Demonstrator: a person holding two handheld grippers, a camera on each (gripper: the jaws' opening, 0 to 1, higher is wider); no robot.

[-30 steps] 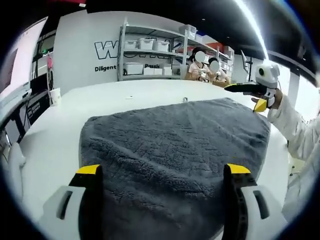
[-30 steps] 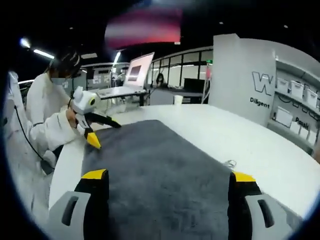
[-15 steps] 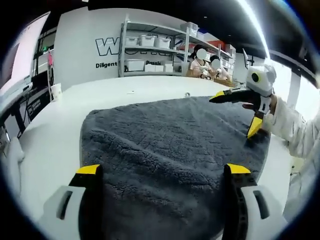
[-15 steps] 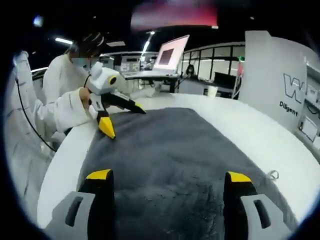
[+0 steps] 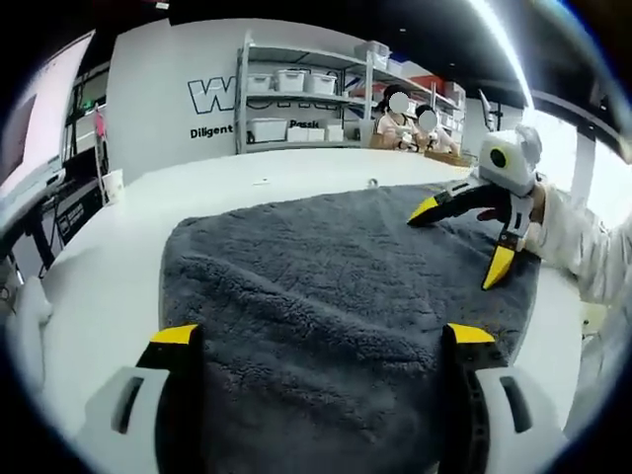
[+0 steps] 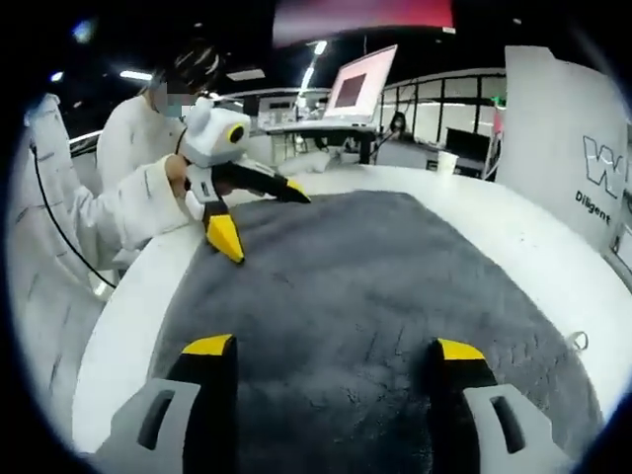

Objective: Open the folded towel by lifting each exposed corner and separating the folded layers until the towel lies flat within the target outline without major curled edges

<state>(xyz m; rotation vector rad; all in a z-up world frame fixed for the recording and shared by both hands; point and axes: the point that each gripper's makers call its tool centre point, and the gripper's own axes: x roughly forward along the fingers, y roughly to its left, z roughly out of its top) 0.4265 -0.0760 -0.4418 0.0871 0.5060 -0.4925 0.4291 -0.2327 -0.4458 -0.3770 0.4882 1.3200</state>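
In the left gripper view, the dark grey fluffy towel (image 5: 346, 296) lies spread on the white round bench (image 5: 109, 267), the left gripper (image 5: 321, 336) spread wide over its near edge, holding nothing. The right gripper (image 5: 462, 237) gapes at the far right, empty. Wall lettering reads "Diligent". In the right gripper view, the towel fills the bench between both wide, empty grippers.

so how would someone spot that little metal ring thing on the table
Start at the white table, where the dark grey towel lies. Follow the towel's edge on the side towards the shelving; just off it sits the small ring, the lone shiny speck on the bare tabletop.
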